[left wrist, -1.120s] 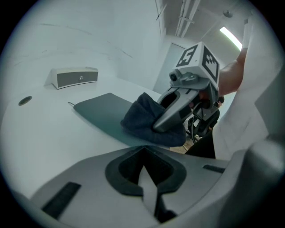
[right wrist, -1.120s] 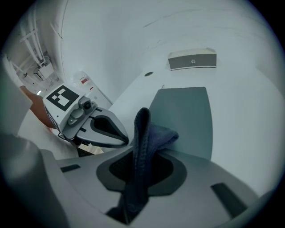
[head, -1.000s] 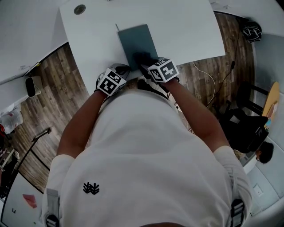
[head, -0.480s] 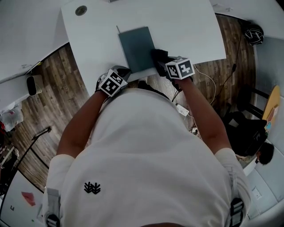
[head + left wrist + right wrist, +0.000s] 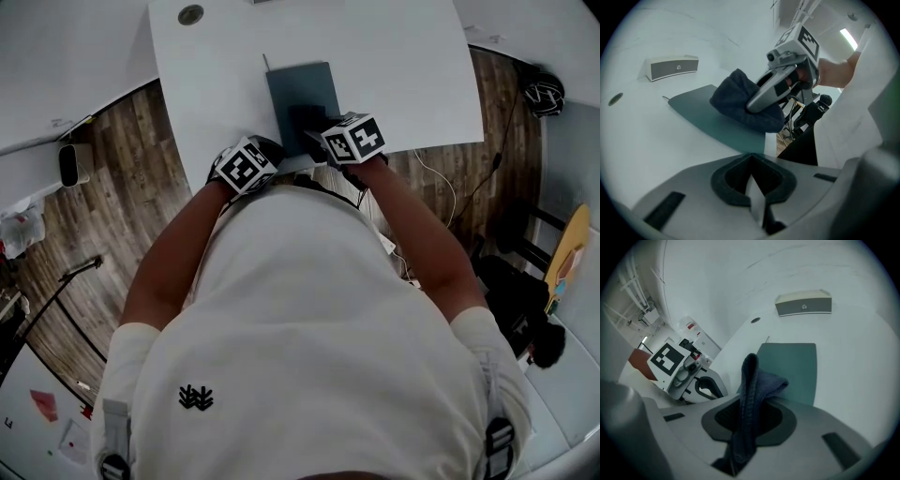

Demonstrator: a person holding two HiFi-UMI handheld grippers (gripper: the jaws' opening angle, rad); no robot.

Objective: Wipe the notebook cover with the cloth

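White desk (image 5: 394,56) carries everything. At the left, your left gripper (image 5: 751,164) sits by the desk's near edge, its jaws pressed together on nothing. Just beside it the teal notebook (image 5: 300,89) lies flat. On the notebook's near end your right gripper (image 5: 745,401) pinches the dark blue cloth (image 5: 736,96), which lies bunched on the cover.

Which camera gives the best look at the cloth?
The left gripper view: it shows the dark blue cloth from the side, bunched on the notebook under the right gripper. The right gripper view shows only a fold pinched in its jaws; the head view, a dark patch beside the gripper.
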